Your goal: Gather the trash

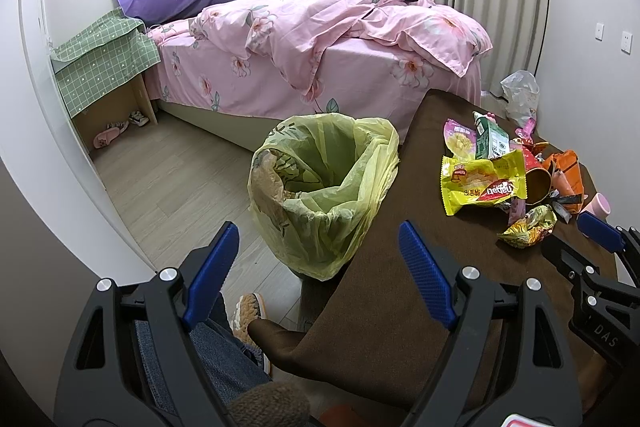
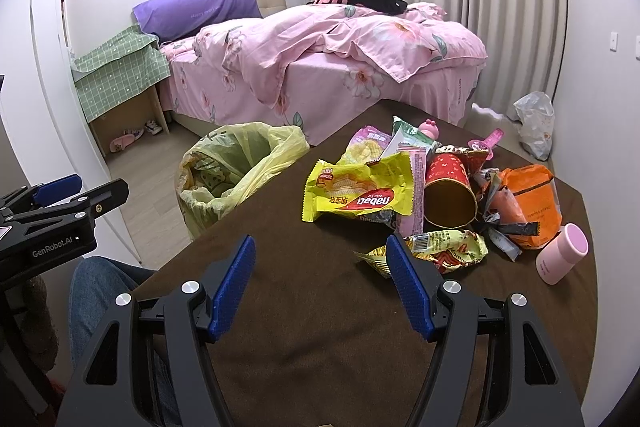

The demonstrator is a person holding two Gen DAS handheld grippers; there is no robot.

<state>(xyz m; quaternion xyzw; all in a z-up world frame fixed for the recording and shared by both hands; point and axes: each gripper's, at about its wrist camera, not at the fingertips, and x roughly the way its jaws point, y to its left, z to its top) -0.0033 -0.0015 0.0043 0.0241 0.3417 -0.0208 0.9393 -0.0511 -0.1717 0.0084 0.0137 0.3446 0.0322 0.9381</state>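
Both the left gripper (image 1: 318, 273) and the right gripper (image 2: 320, 285) had wide jaws and held nothing. The wrappers (image 2: 360, 193) lay piled on the table (image 2: 300, 327), near the bin (image 1: 320, 183) beside it. Light wrappers could slip out or miss the bin; the cup (image 2: 450, 189) could roll.

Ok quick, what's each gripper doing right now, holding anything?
Left gripper: open, holding nothing.
Right gripper: open, holding nothing.
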